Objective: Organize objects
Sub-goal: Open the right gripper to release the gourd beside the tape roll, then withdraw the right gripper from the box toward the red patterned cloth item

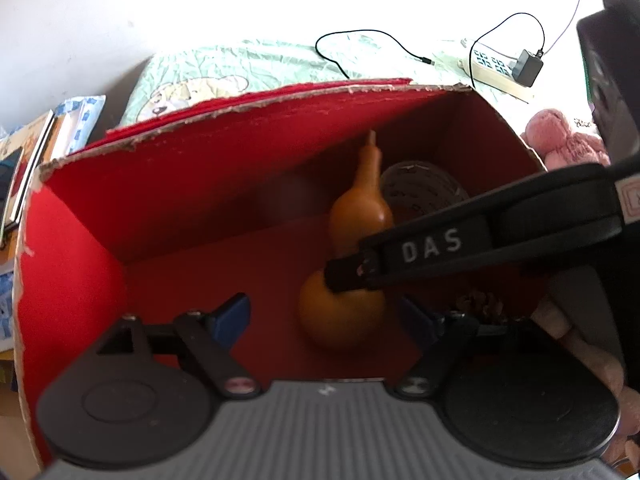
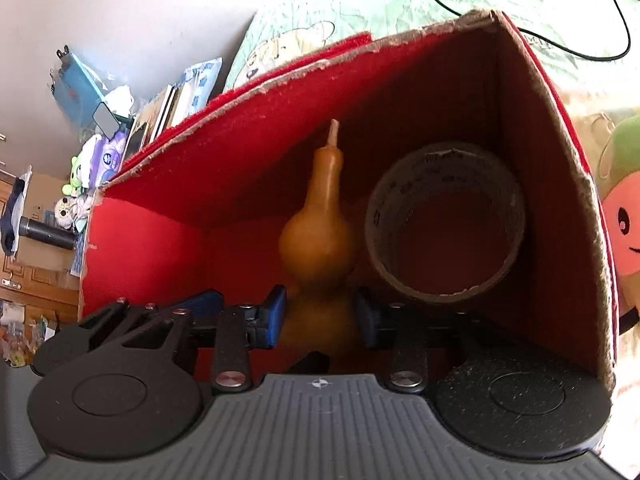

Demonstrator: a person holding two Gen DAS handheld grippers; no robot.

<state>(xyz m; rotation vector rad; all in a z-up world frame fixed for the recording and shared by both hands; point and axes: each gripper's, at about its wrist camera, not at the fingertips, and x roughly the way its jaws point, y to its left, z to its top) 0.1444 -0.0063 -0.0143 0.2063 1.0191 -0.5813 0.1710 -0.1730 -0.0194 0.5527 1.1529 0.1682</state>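
Right hand-held gripper (image 2: pixel 320 320): clamped on the gourd (image 2: pixel 318 240), inside the red box (image 2: pixel 552 200).
Left hand-held gripper (image 1: pixel 324 316): spread wide, empty.
Tip: lower gently, clear of the tape roll (image 2: pixel 444 220) at 3 o'clock.

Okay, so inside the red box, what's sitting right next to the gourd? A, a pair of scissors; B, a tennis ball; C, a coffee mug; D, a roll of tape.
D: in the right wrist view a roll of tape lies in the red box just right of the gourd, whose lower bulb sits between the right gripper's blue fingers.
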